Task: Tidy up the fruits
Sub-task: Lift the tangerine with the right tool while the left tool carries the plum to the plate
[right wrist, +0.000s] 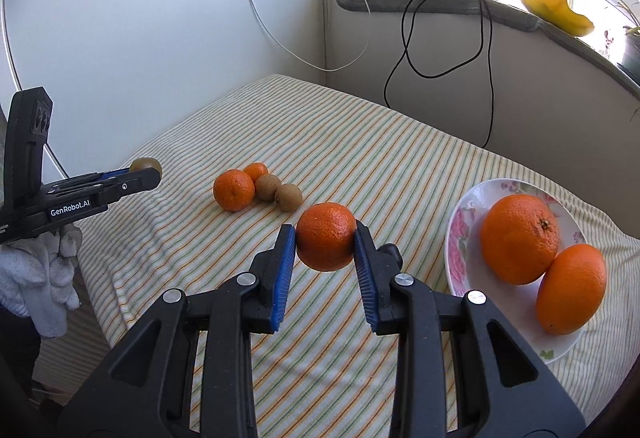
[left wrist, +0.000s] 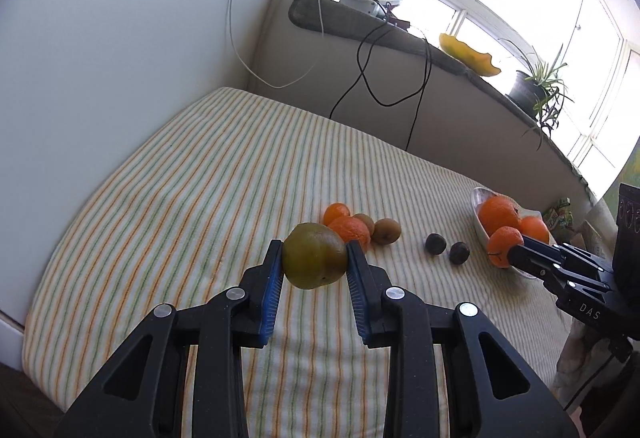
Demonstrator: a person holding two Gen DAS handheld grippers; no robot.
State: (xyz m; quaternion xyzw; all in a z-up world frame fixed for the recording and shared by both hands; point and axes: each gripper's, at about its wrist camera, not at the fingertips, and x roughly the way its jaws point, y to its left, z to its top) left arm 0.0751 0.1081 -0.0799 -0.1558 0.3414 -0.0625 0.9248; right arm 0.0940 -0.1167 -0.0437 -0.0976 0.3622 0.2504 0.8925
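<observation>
My left gripper (left wrist: 315, 256) is shut on a green-brown round fruit (left wrist: 315, 256), held above the striped cloth. My right gripper (right wrist: 325, 238) is shut on a small orange (right wrist: 326, 236), held above the cloth just left of a floral plate (right wrist: 464, 238). The plate holds two oranges (right wrist: 519, 238) (right wrist: 572, 288). On the cloth lie two mandarins (right wrist: 234, 189) (right wrist: 256, 170) and two kiwis (right wrist: 268, 187) (right wrist: 288, 196) in a cluster. Two dark small fruits (left wrist: 435, 244) (left wrist: 459, 252) lie between the cluster and the plate (left wrist: 480, 226) in the left wrist view.
The striped cloth (right wrist: 360, 141) covers a table against a white wall. A windowsill (right wrist: 440, 3) behind holds a power strip, a yellow dish (right wrist: 554, 11) and a potted plant (left wrist: 536, 89). Black and white cables (right wrist: 412, 37) hang down. A white cloth (right wrist: 44, 278) hangs at the left.
</observation>
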